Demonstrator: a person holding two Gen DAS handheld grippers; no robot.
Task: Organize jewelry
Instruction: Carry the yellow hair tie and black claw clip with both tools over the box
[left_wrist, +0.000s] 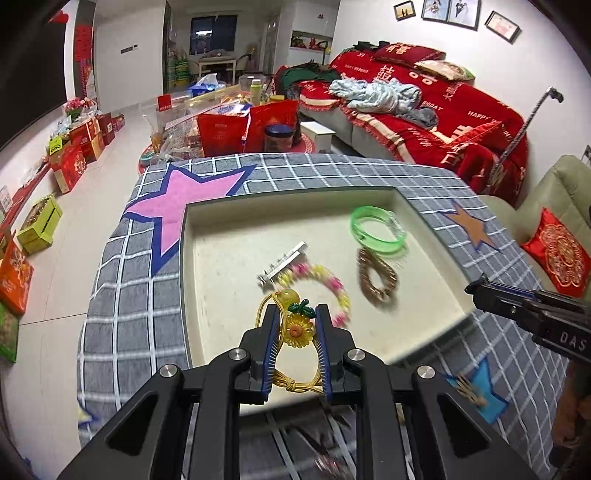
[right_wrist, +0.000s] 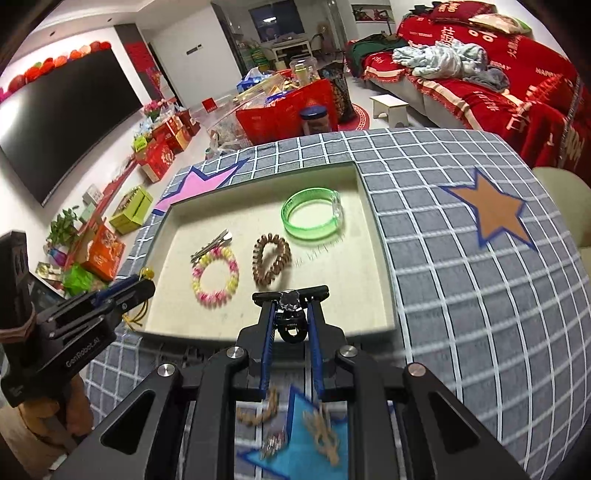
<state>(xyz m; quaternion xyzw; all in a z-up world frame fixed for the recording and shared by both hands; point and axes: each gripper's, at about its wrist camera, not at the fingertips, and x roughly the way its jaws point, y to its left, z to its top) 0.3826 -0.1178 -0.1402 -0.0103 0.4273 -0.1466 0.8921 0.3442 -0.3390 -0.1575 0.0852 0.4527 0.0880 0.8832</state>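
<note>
A shallow beige tray (left_wrist: 229, 266) (right_wrist: 173, 236) lies on a grey checked cloth. In it are a green bangle (left_wrist: 376, 230) (right_wrist: 312, 214), a brown bead bracelet (left_wrist: 376, 277) (right_wrist: 269, 264), a pink-yellow bead bracelet (left_wrist: 325, 284) (right_wrist: 215, 277) and a silver hair clip (left_wrist: 282, 264) (right_wrist: 211, 245). My left gripper (left_wrist: 297, 315) is shut on a yellow sunflower hair tie (left_wrist: 297, 330) above the tray's near part. My right gripper (right_wrist: 291, 295) is shut on a black clip with a clear gem (right_wrist: 291, 299) at the tray's near edge.
Loose jewellery (right_wrist: 295, 432) lies blurred on a blue star patch below my right gripper. The cloth (right_wrist: 461, 280) has pink and brown star patches. A red sofa (left_wrist: 424, 110) and boxes on the floor (left_wrist: 74, 155) surround the table.
</note>
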